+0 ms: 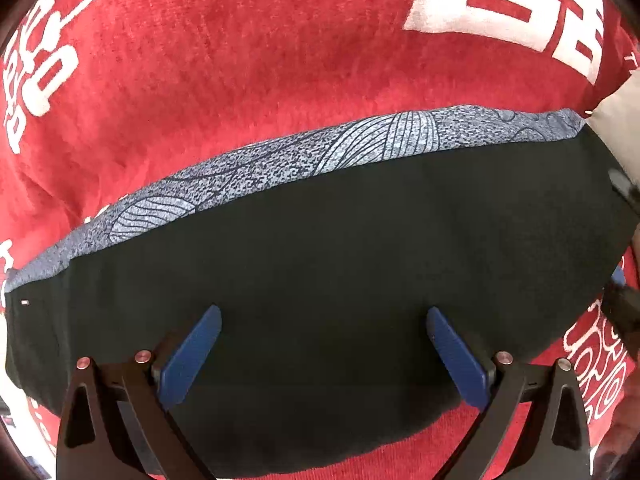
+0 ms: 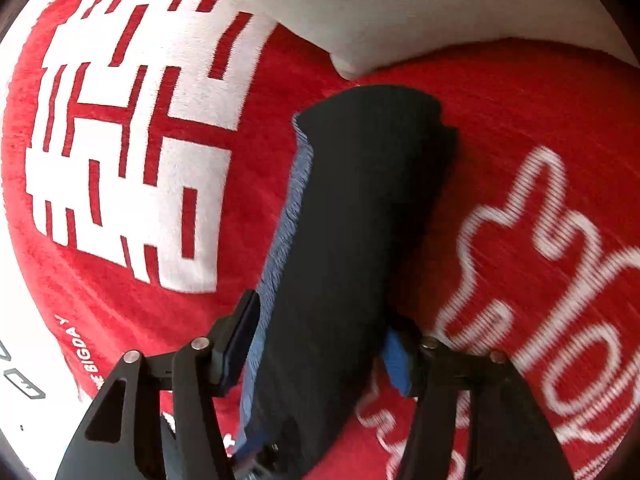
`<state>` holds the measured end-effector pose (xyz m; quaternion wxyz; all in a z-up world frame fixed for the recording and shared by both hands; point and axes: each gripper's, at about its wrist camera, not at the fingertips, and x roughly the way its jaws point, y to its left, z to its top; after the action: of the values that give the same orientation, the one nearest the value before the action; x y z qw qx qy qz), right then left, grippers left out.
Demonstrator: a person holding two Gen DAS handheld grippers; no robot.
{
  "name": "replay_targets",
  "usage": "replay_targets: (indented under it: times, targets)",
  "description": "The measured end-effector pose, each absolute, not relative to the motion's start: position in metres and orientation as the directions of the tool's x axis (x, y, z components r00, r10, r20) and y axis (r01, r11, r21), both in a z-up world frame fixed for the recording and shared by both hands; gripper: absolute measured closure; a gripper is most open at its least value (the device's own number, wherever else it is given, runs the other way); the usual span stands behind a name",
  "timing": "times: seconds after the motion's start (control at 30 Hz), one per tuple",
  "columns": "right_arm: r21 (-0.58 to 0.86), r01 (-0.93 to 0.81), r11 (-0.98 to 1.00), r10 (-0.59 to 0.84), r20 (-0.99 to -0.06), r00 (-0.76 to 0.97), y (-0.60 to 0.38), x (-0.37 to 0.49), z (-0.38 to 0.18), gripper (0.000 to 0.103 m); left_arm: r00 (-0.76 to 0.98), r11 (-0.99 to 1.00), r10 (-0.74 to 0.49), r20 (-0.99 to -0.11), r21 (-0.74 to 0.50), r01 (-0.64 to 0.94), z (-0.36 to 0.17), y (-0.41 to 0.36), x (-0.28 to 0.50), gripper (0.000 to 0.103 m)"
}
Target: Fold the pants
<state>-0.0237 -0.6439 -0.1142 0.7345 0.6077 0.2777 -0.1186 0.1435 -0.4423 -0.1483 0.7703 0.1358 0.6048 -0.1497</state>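
One garment only: black pants (image 1: 340, 272) lie folded into long narrow band on red blanket (image 1: 240, 80), patterned blue-grey strip (image 1: 280, 164) along far edge. Fold looks mostly done; perhaps one more fold across length left. Left gripper (image 1: 324, 354) spread wide above pants, grasping nothing. Right gripper (image 2: 320, 344) straddles band's end, jaws parted, pads not visibly pressing. White cushion (image 2: 400, 8) at blanket's far edge.

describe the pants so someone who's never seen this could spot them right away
A red blanket with big white lettering covers the surface. On it lie the pants, folded into a long black strip. Only they carry a blue-grey patterned band along one edge.
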Motion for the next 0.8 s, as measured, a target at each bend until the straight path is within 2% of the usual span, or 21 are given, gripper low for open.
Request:
replay_targets:
  times: [0.17,0.2,0.23,0.27,0.3,0.37,0.43,0.47,0.5,0.6,0.67,0.8]
  targets:
    - [0.817,0.514,0.259,0.170,-0.563,0.809,-0.644,-0.009,-0.110,0.039,0.211,0.921,-0.059,-0.976,0.028,0.388,-0.142,-0.447,0.142,0.000]
    - [0.817,0.519,0.251,0.179,-0.566,0.805,-0.645,-0.008,-0.110,0.049,0.216,0.923,-0.057,-0.975,0.031,0.384,-0.135,-0.448,0.143,0.000]
    - [0.810,0.536,0.238,0.195,-0.580,0.791,-0.647,-0.006,-0.112,0.078,0.230,0.926,-0.071,-0.971,0.021,0.377,-0.128,-0.447,0.143,0.000]
    - [0.799,0.558,0.225,0.212,-0.599,0.772,-0.650,-0.006,-0.116,0.089,0.240,0.929,-0.100,-0.966,-0.003,0.371,-0.119,-0.447,0.143,0.003]
    - [0.802,0.564,0.196,0.230,-0.597,0.768,-0.653,-0.007,-0.122,0.088,0.249,0.930,-0.124,-0.960,-0.025,0.367,-0.109,-0.446,0.143,0.013]
    - [0.813,0.553,0.182,0.250,-0.582,0.774,-0.655,-0.009,-0.124,0.089,0.256,0.930,-0.154,-0.954,-0.051,0.365,-0.100,-0.449,0.142,0.016]
    - [0.801,0.540,0.259,0.244,-0.595,0.766,-0.650,-0.004,-0.110,0.089,0.243,0.926,-0.168,-0.955,-0.069,0.370,-0.106,-0.452,0.140,0.018]
    - [0.801,0.529,0.280,0.243,-0.593,0.768,-0.649,-0.003,-0.104,0.089,0.215,0.925,-0.168,-0.962,-0.079,0.372,-0.116,-0.454,0.138,0.027]
    - [0.796,0.517,0.313,0.240,-0.594,0.768,-0.647,0.000,-0.095,0.089,0.189,0.922,-0.166,-0.968,-0.085,0.377,-0.129,-0.453,0.136,0.027]
    - [0.715,0.474,0.514,0.212,-0.641,0.737,-0.627,0.013,-0.059,0.090,0.321,0.901,-0.172,-0.932,-0.017,0.434,-0.134,-0.458,0.114,0.026]
    - [0.639,0.423,0.643,0.186,-0.665,0.723,-0.607,0.021,-0.034,0.090,0.318,0.911,-0.207,-0.925,-0.063,0.408,-0.133,-0.451,0.114,0.027]
    - [0.523,0.322,0.789,0.165,-0.686,0.709,-0.567,0.039,0.001,0.090,0.339,0.902,-0.237,-0.911,-0.076,0.426,-0.132,-0.447,0.108,0.027]
